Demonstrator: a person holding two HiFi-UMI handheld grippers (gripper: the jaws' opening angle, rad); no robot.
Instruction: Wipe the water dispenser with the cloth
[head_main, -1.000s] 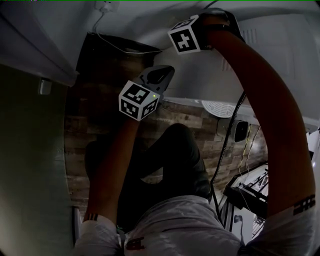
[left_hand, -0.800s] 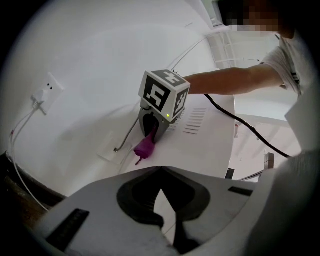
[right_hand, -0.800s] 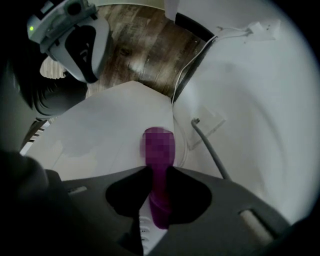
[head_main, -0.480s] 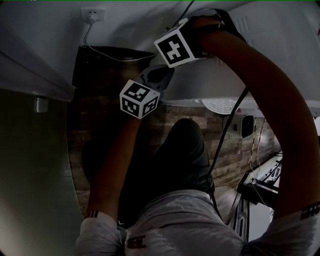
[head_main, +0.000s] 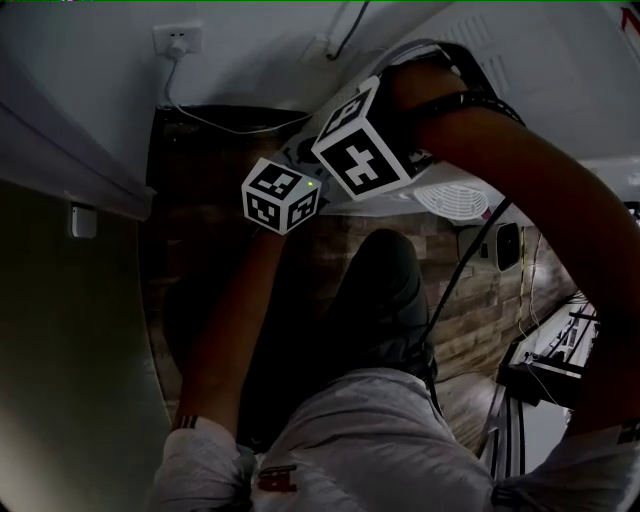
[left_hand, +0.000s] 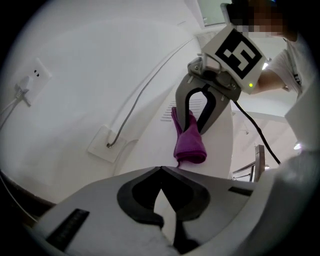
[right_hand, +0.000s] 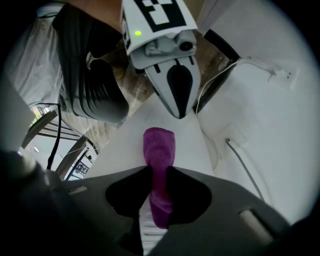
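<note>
Your right gripper (right_hand: 157, 186) had its fingers clamped on the purple cloth (right_hand: 159, 150). The cloth's free end stuck out past the fingertips and lay against the white panel of the water dispenser (right_hand: 192, 150). Your left gripper (left_hand: 160, 170) pointed at the same panel just beside the cloth, its fingers shut tip to tip with nothing between them. The two grippers faced each other, close together. A thin cable (left_hand: 145, 90) ran across the white surface, and off to the side a plug sat in a wall socket (left_hand: 27, 85).
</note>
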